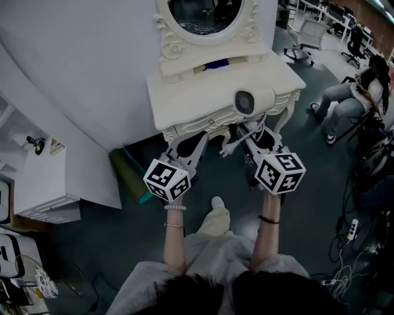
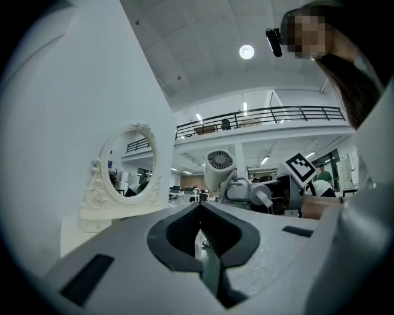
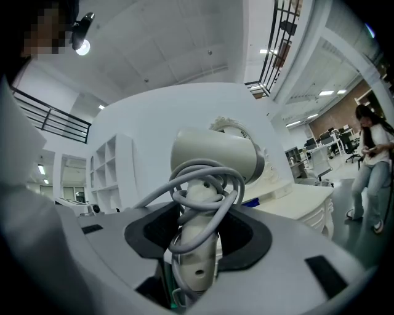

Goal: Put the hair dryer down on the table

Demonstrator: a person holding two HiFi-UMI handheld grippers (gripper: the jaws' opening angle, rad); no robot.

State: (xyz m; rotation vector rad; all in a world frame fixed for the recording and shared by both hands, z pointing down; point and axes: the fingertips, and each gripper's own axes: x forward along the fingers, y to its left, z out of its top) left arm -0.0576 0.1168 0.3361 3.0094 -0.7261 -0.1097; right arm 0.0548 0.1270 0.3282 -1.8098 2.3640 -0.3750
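A white hair dryer (image 1: 252,101) stands upright in my right gripper (image 1: 255,138), its grey cord wound round the handle. The jaws are shut on the handle (image 3: 197,246), and the dryer's barrel (image 3: 215,157) rises above them. In the head view the barrel lies over the front right part of the white dressing table (image 1: 184,101); whether it touches the top I cannot tell. My left gripper (image 1: 189,146) is held beside it, in front of the table's edge, with its fingers (image 2: 203,246) together and nothing between them. The hair dryer (image 2: 218,169) shows to its right.
An oval mirror (image 1: 203,18) in an ornate white frame stands at the back of the table, against a white wall. A white shelf unit (image 1: 43,184) is at the left. A person (image 1: 354,98) sits at the right, near office chairs. Cables (image 1: 351,231) lie on the floor.
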